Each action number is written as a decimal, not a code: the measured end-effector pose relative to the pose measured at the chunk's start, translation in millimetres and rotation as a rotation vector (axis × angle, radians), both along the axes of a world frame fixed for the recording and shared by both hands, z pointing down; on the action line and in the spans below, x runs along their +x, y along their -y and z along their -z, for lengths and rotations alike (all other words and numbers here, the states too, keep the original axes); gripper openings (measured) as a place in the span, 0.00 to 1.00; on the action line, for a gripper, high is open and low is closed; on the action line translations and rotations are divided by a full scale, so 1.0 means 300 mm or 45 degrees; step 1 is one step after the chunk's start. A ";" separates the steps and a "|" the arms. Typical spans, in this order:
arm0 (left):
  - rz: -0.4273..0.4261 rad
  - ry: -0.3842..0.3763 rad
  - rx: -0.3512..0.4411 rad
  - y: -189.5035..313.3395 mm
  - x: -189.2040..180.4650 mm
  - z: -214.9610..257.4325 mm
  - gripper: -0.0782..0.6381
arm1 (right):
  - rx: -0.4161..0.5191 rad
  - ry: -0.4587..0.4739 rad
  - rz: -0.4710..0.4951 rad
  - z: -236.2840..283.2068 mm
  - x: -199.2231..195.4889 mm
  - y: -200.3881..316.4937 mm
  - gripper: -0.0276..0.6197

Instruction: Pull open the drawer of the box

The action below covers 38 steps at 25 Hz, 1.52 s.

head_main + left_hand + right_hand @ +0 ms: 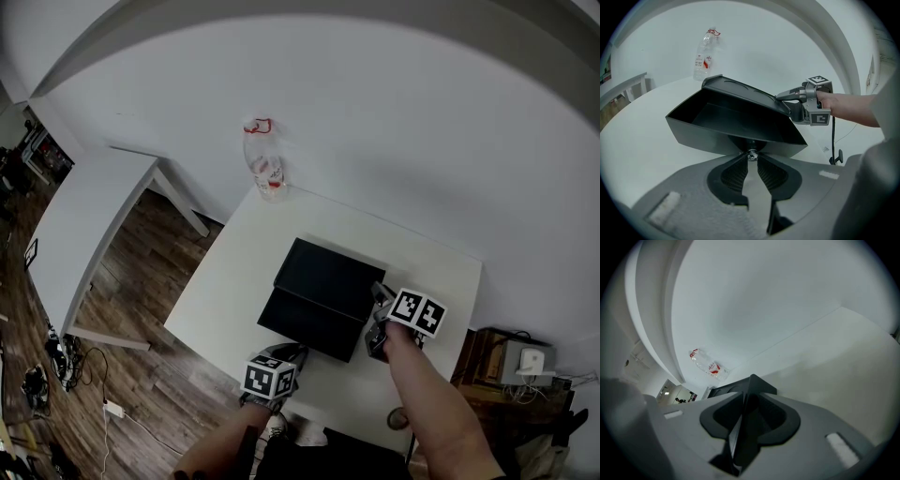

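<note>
A flat black box (330,272) lies on the white table (234,281). Its drawer (307,325) stands pulled out toward me, and the left gripper view shows the drawer (717,133) open and empty. My left gripper (751,160) is shut on the small metal knob (751,154) at the drawer's front; in the head view the left gripper (286,356) sits at the drawer's near edge. My right gripper (377,317) is shut on the box's right edge, and the right gripper (746,401) has that thin black box edge (757,384) pinched between its jaws.
A clear plastic bottle (265,169) with a red label stands at the table's far edge by the white wall. Over the wood floor to the left is a second white table (84,225). At the right is a low wooden stand (487,375) with a device on it.
</note>
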State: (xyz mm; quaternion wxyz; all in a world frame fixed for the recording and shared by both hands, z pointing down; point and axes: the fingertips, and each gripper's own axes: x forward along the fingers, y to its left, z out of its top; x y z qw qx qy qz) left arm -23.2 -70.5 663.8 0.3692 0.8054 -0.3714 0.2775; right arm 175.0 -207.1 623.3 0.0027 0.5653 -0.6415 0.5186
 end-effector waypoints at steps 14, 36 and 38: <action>0.025 -0.005 -0.019 -0.057 -0.027 -0.010 0.21 | 0.004 -0.011 0.000 -0.001 0.001 -0.001 0.21; 0.090 -0.138 0.073 -0.078 -0.056 0.011 0.22 | 0.067 0.000 -0.001 0.003 0.006 -0.002 0.22; 0.093 -0.145 0.069 -0.092 -0.072 0.012 0.22 | 0.080 0.004 0.000 0.003 0.008 0.003 0.23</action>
